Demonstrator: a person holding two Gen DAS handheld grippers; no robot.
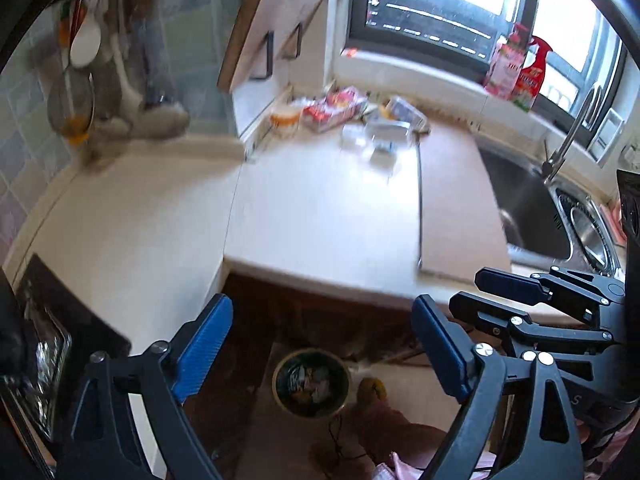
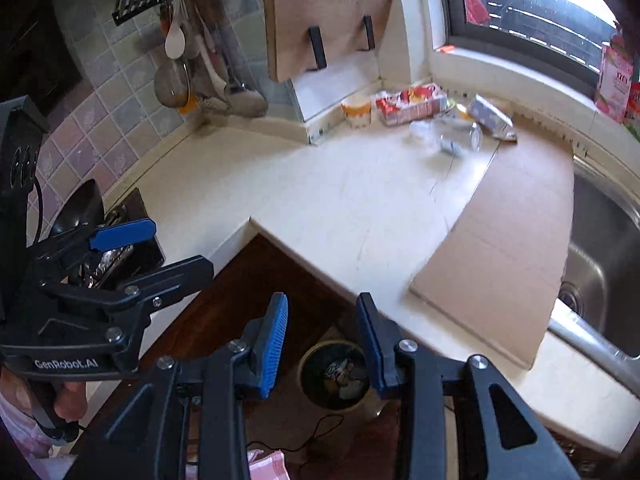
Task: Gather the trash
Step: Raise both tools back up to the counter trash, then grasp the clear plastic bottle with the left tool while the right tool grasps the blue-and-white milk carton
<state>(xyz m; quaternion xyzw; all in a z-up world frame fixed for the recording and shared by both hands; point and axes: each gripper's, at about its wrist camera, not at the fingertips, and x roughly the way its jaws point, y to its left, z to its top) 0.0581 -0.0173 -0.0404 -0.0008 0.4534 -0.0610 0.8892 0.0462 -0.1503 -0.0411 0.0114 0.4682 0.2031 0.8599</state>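
Trash lies at the back of the white counter [image 2: 340,200]: a red snack wrapper [image 2: 412,106], a paper cup [image 2: 356,110], a clear plastic bottle [image 2: 448,136] and a silvery packet [image 2: 492,118]. The left wrist view shows the same wrapper [image 1: 332,110], cup [image 1: 285,118] and bottle [image 1: 380,136], blurred. A round bin [image 1: 312,384] with trash inside stands on the floor below the counter's corner, also in the right wrist view as the bin [image 2: 336,376]. My left gripper [image 1: 322,344] hangs wide open above it, holding nothing. Beside it, my right gripper [image 2: 324,344] is partly open, with nothing between its pads.
A cardboard sheet [image 2: 504,240] lies on the counter next to the steel sink [image 2: 600,248] and faucet [image 1: 568,140]. Utensils [image 2: 180,72] hang on the tiled wall at left, above a stove [image 1: 40,340]. Bottles [image 1: 516,68] stand on the window sill. A cable [image 2: 320,432] lies on the floor.
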